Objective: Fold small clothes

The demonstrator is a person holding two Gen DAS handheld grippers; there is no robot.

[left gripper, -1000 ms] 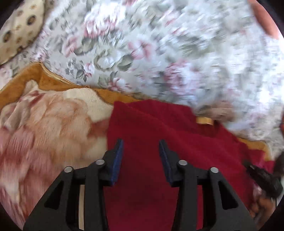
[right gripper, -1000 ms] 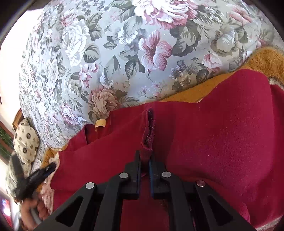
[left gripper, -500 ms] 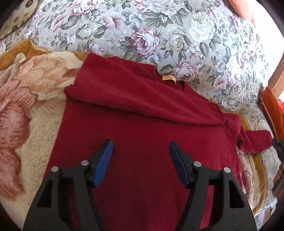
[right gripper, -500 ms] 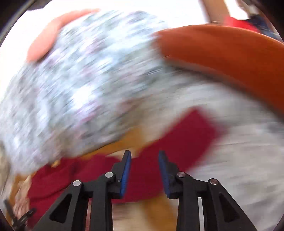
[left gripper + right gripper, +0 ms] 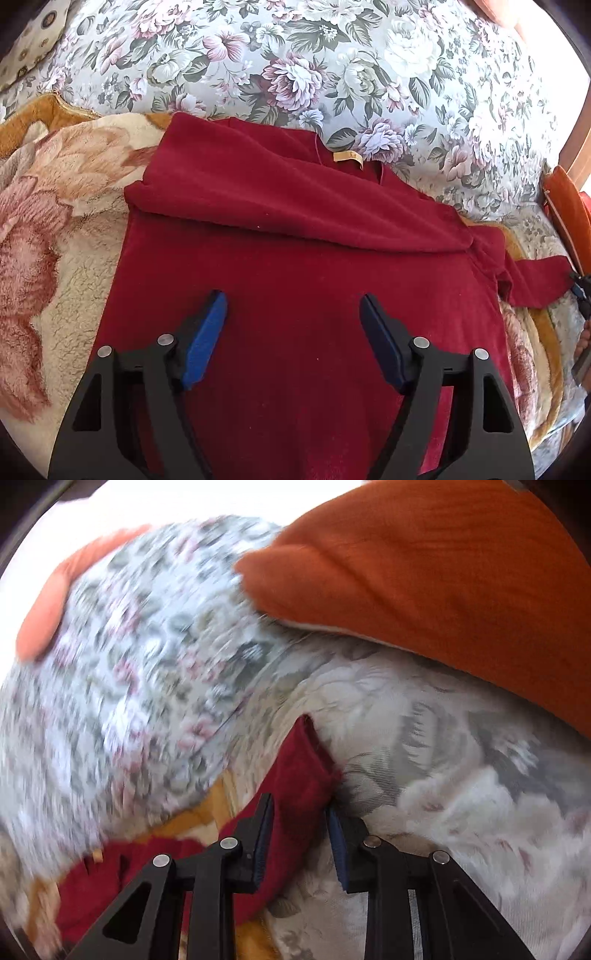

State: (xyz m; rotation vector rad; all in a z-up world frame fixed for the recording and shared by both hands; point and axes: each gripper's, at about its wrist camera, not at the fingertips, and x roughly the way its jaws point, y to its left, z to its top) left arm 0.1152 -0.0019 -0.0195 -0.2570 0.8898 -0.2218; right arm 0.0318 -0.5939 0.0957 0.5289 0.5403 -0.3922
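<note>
A dark red top [image 5: 295,266] lies flat on a plush blanket, its left sleeve folded across the chest below the tan neck label [image 5: 348,157]. Its other sleeve [image 5: 532,280] sticks out to the right. My left gripper [image 5: 293,332] is open and empty, hovering over the body of the top. In the right wrist view my right gripper [image 5: 299,834] is open, its jaws on either side of the end of that red sleeve [image 5: 303,775], not closed on it. That view is blurred.
A floral cushion [image 5: 332,62] rises behind the top. The cream and pink plush blanket [image 5: 48,229] with a tan border lies under it. An orange pillow [image 5: 443,572] lies to the right, above the sleeve. A patterned cushion [image 5: 33,40] sits far left.
My right gripper let go of the folded sleeve, opened and swung right to the other sleeve's end. My left gripper pulled back over the top's body and opened wider.
</note>
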